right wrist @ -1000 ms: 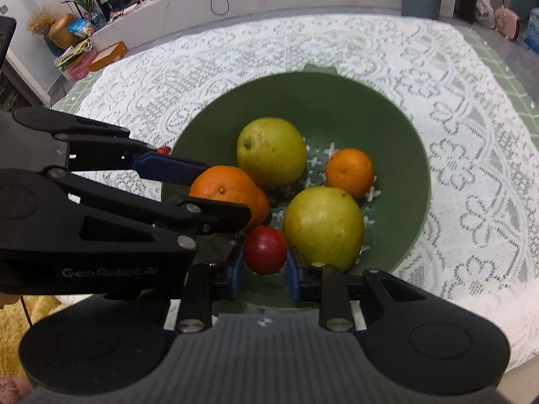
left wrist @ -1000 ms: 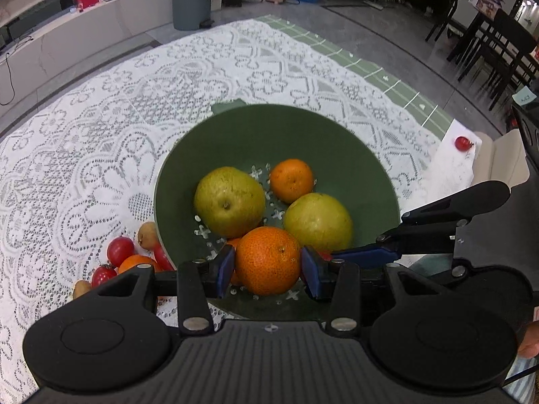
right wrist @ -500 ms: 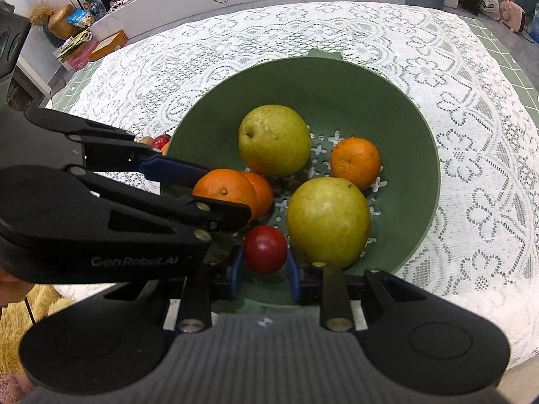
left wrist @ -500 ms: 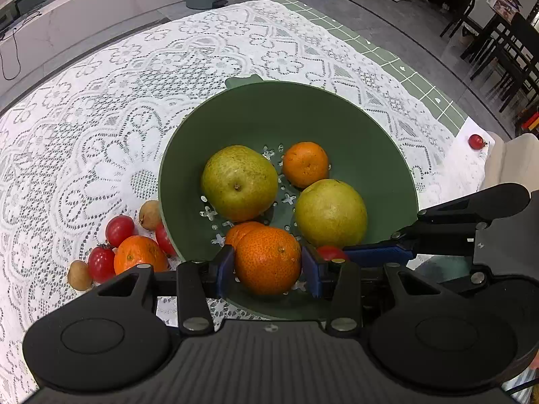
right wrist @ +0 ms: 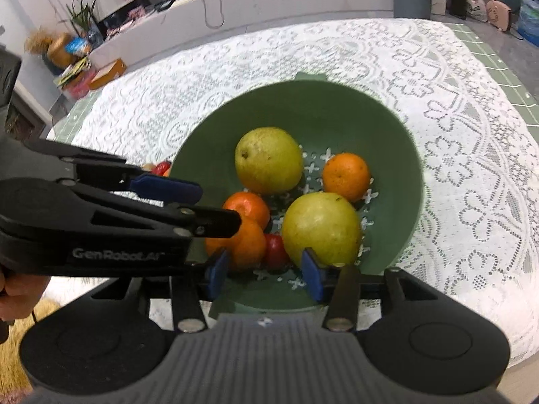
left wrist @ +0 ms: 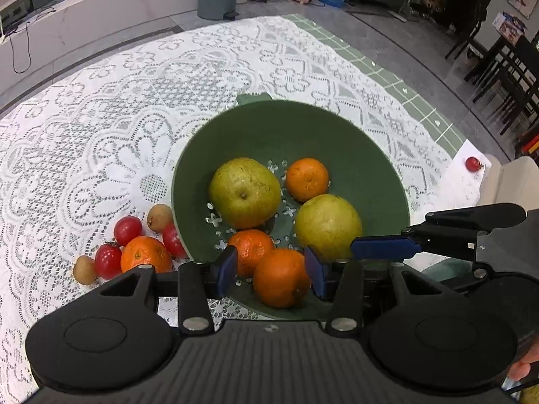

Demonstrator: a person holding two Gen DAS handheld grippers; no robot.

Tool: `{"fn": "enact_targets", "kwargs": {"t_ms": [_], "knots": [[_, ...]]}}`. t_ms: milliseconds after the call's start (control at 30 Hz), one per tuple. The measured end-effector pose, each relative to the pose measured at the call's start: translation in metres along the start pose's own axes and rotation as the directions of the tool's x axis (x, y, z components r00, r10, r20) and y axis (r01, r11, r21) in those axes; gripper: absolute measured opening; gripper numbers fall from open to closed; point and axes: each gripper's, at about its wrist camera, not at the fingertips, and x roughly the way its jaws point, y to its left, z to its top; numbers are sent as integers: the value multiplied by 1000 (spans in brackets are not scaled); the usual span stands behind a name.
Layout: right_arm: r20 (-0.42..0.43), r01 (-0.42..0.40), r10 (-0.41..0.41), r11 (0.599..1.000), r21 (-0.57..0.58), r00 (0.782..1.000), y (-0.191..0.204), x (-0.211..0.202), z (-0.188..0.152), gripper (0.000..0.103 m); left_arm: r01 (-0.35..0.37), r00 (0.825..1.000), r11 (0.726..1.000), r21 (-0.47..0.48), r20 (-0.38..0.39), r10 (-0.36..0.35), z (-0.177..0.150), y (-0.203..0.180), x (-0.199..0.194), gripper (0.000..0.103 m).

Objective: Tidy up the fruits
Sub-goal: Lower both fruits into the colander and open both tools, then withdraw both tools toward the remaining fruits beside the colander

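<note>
Both fruits have dropped free since half a second ago: the left hand-held gripper (left wrist: 271, 271) stands wide around a tangerine (left wrist: 281, 277) now resting near the green bowl (left wrist: 269, 128) rim, and the right hand-held gripper (right wrist: 264, 271), also spread, has let its cherry tomato (right wrist: 276, 250) settle just beyond. On the tabletop (left wrist: 101, 134) left of the bowl, another tangerine (left wrist: 145, 254) waits, light and soft-skinned; probably best pinched across its middle.

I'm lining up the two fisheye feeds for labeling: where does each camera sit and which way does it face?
Left wrist: rides the left gripper, facing forward and down into the green bowl; its open blue fingers show, plus the right gripper entering from the right.
Right wrist: rides the right gripper, facing the same bowl from the near rim; the left gripper crosses from the left.
Shared: bowl, two pears, oranges, lace tablecloth.
</note>
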Motion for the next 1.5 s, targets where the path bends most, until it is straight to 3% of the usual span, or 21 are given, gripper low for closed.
{"fn": "enact_targets", "kwargs": {"t_ms": [367, 633, 933, 1033, 1267, 1500], "knots": [[169, 71, -71, 997, 5, 983, 5, -22, -10, 56, -27, 992, 999, -27, 121, 30, -8, -8, -32, 58], [317, 159, -150, 987, -4, 937, 13, -38, -21, 70, -84, 965, 995, -58, 243, 95, -24, -3, -59, 62], [408, 250, -221, 968, -19, 886, 26, -48, -27, 74, -99, 927, 985, -144, 347, 144, -54, 21, -78, 63], [439, 245, -202, 969, -43, 876, 34, -49, -29, 74, -106, 916, 982, -154, 369, 156, -62, 31, -80, 65], [462, 164, -104, 982, -91, 881, 56, -41, -25, 73, -113, 905, 982, -149, 392, 164, -80, 57, -82, 65], [462, 160, -56, 969, -190, 885, 85, -22, -20, 66, -132, 900, 978, -159, 395, 185, -102, 84, -68, 65]]}}
